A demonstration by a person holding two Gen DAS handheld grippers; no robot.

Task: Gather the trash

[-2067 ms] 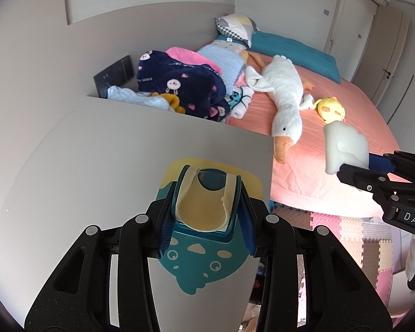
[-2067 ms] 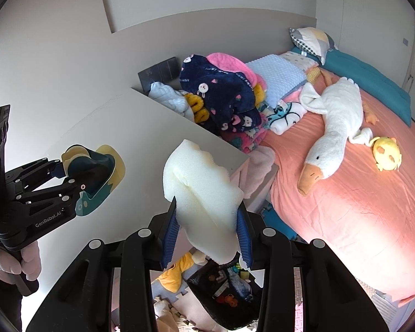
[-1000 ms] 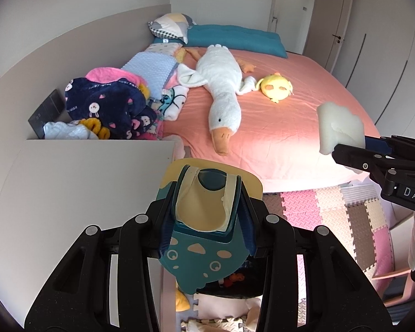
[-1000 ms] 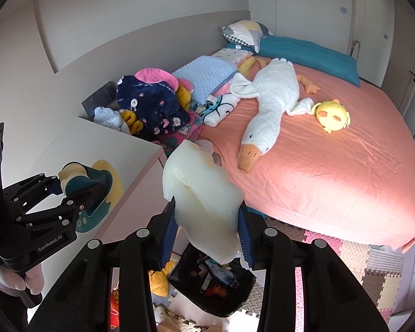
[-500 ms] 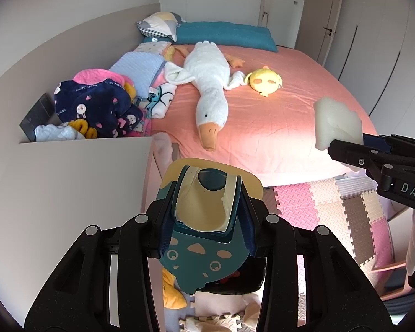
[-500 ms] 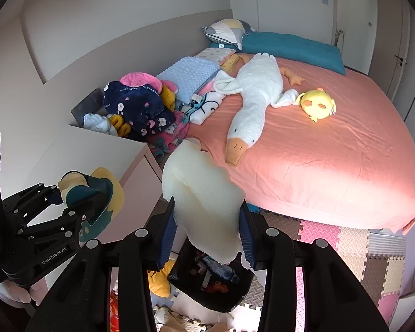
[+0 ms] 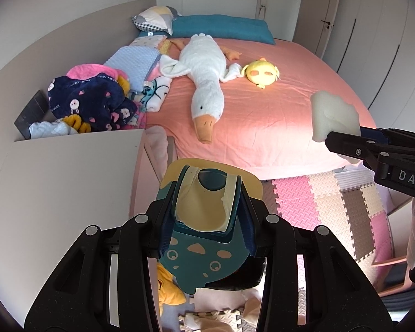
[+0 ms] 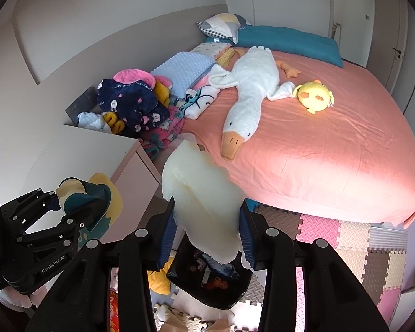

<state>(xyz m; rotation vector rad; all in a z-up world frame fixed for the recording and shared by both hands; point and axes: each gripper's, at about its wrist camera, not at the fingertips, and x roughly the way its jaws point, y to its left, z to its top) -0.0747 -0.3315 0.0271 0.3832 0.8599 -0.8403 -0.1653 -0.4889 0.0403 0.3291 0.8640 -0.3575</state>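
Observation:
My left gripper is shut on a teal and yellow cartoon package, held in the air past the edge of the white desk. It also shows in the right wrist view. My right gripper is shut on a white foam piece, which also shows at the right of the left wrist view. A black bag with trash in it sits open on the floor right below both grippers.
A bed with a pink sheet holds a white goose plush and a yellow chick plush. Clothes are piled beside the desk. Foam puzzle mats cover the floor. A yellow toy lies by the bag.
Both grippers have moved back and to the right, off the desk and over the floor. The black bag has come into view below them. Both still hold their items.

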